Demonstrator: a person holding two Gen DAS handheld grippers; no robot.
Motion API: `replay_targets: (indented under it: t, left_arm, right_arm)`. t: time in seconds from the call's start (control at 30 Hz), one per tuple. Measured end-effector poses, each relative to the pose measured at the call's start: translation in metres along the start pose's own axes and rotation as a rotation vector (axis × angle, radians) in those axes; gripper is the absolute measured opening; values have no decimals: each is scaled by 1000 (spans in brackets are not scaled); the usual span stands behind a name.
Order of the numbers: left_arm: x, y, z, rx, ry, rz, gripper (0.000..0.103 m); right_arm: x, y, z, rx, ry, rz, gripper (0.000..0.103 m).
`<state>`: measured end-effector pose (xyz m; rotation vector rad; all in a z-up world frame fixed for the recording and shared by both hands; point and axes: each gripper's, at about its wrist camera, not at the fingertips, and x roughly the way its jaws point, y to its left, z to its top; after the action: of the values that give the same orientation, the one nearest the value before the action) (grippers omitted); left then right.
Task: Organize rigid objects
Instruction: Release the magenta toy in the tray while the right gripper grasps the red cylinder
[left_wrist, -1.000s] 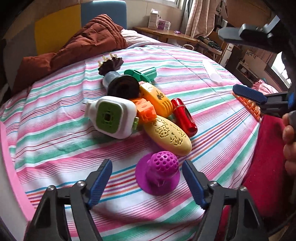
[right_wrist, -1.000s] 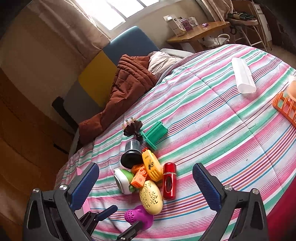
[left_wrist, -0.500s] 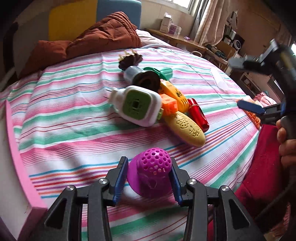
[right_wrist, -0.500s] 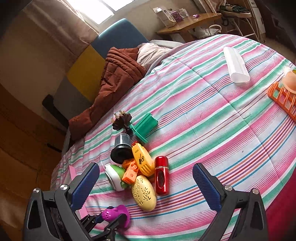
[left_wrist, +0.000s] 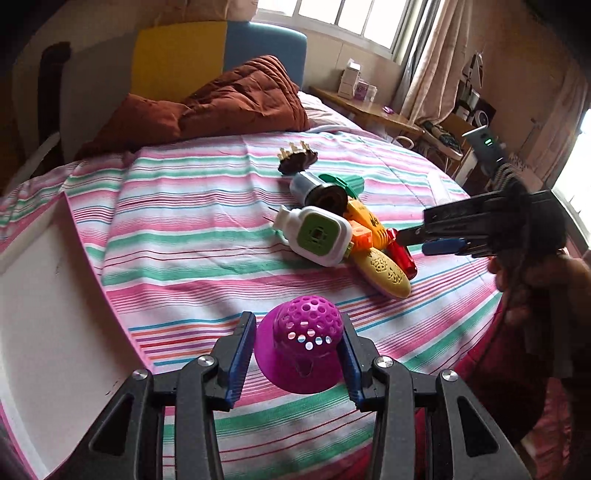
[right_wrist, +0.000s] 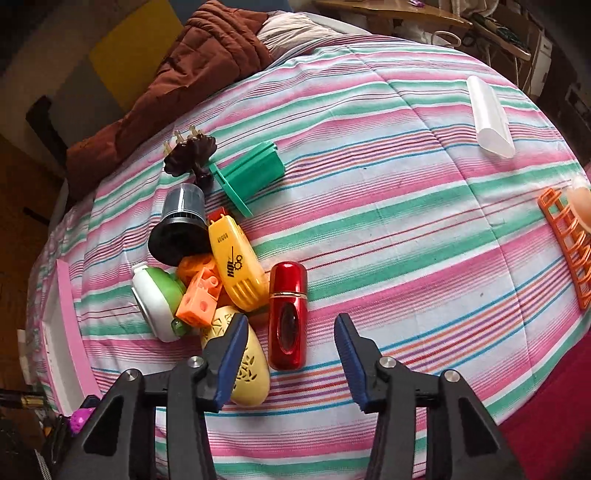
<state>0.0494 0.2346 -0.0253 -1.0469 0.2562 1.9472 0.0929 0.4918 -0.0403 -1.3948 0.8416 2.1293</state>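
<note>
My left gripper (left_wrist: 295, 347) is shut on a purple perforated dome toy (left_wrist: 308, 332) and holds it above the striped bedspread (left_wrist: 192, 236). My right gripper (right_wrist: 291, 328) hangs over a red bottle (right_wrist: 288, 295) lying at the near edge of a toy pile. Its jaws are closing, the bottle lies between them, and a gap shows on both sides. In the left wrist view the right gripper (left_wrist: 415, 242) reaches in from the right, beside the red bottle (left_wrist: 404, 258). The pile holds a yellow oval case (right_wrist: 251, 373), an orange cube (right_wrist: 199, 299) and a white-and-green device (left_wrist: 317, 236).
A white box with a pink rim (left_wrist: 44, 314) lies at the bed's left edge. An orange rack (right_wrist: 569, 243) and a white tube (right_wrist: 489, 114) lie to the right. A brown quilt (left_wrist: 229, 103) is bunched at the headboard. A hand (left_wrist: 517, 288) holds the right gripper.
My left gripper closed on the purple toy and lifted it off the bed, moving left. My right gripper dropped towards the red bottle, tilted downward, and its jaws narrowed.
</note>
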Motion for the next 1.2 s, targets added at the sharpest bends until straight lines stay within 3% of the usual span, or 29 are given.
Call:
replay_targets:
  t: [0.07, 0.13, 0.27, 0.43, 0.7, 0.8, 0.93, 1.07, 1.2]
  left_arm:
    - [-8, 5, -1, -14, -15, 3, 44]
    - [-16, 11, -1, -26, -30, 14, 44]
    - [-27, 28, -3, -72, -46, 26, 44]
    - [-42, 60, -2, -151, -76, 61, 44]
    - [-46, 170, 13, -304, -96, 294, 44]
    - [-38, 209, 18, -322, -71, 400, 44]
    - [-23, 248, 19, -383, -20, 486, 44]
    - [-12, 267, 20, -417, 5, 532, 44]
    - [-7, 277, 22, -460, 19, 523, 44]
  right_arm:
    - [12, 4, 3, -25, 20, -67, 33]
    - [30, 6, 3, -22, 80, -84, 28]
    - [40, 13, 1, -62, 39, -147, 28]
    - [42, 6, -2, -53, 40, -138, 28]
    - [43, 4, -13, -119, 15, -181, 27]
    - [43, 2, -16, -135, 8, -190, 27]
    - [43, -4, -19, -141, 2, -191, 26]
    - [44, -10, -22, -152, -3, -195, 26]
    - [44, -15, -25, -165, -5, -202, 26]
